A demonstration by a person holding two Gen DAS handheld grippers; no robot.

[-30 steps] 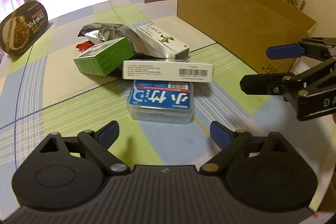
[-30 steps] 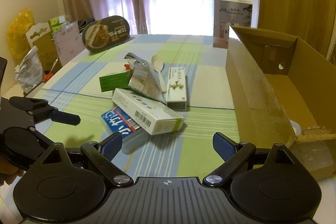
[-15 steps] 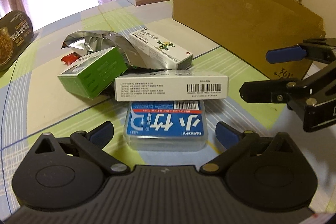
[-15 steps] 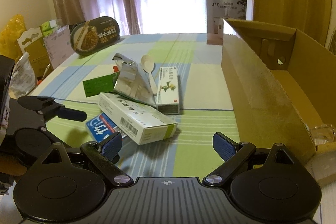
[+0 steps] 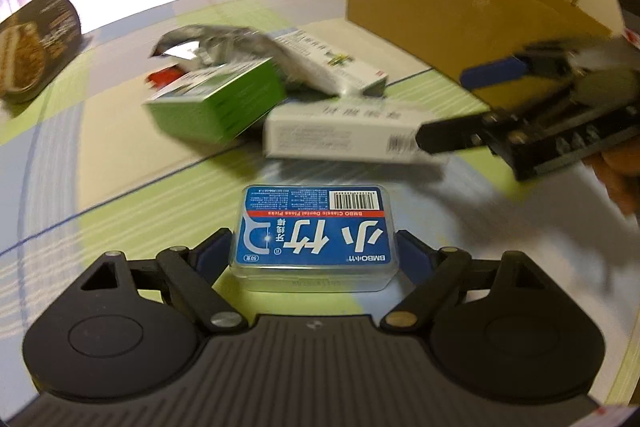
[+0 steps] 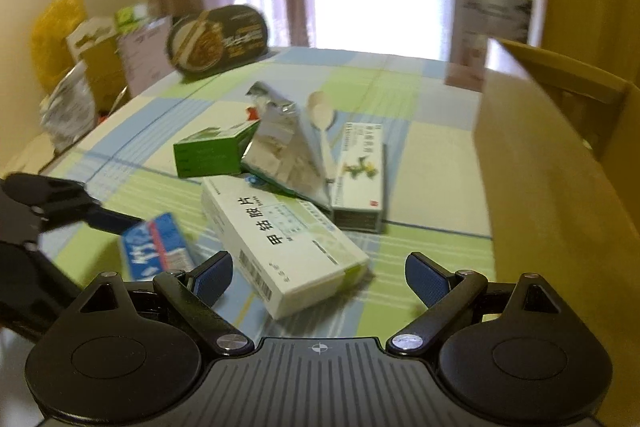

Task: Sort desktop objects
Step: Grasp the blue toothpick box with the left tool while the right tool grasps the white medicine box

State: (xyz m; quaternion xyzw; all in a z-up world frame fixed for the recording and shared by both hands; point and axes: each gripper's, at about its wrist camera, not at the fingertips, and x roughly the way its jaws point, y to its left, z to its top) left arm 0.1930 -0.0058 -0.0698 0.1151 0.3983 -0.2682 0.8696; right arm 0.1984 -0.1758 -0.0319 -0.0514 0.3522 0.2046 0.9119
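Between the blue pads of the left tool [image 5: 314, 257] a clear plastic floss-pick case with a blue label [image 5: 315, 239] is clamped by its two short sides, apparently lifted a little off the checked green-and-blue bench [image 5: 100, 163]; in the right wrist view the same case is seen tilted, at the left edge of the pile. The right tool [image 6: 319, 277] is spread wide and holds nothing, with the long white medicine carton with a barcode [image 6: 280, 239] lying just ahead of its fingers. The chief risk is judged to be slip: the case is smooth, hard plastic gripped only near its rear end, so a quick swing toward the open brown cardboard box [image 5: 452, 15] could let it pivot or drop. Both views are blurred by motion, which suggests speed enough for that. A second hazard is a clash, since the two tools are close together and the path to the cardboard box crosses in front of the right tool. The pile itself is loose: the white carton leans against a crumpled silver foil pouch [image 6: 280, 147] and a green cardboard box [image 6: 212, 155], and a careless closing could shove them apart or scatter the white plastic spoon [image 6: 322, 119].
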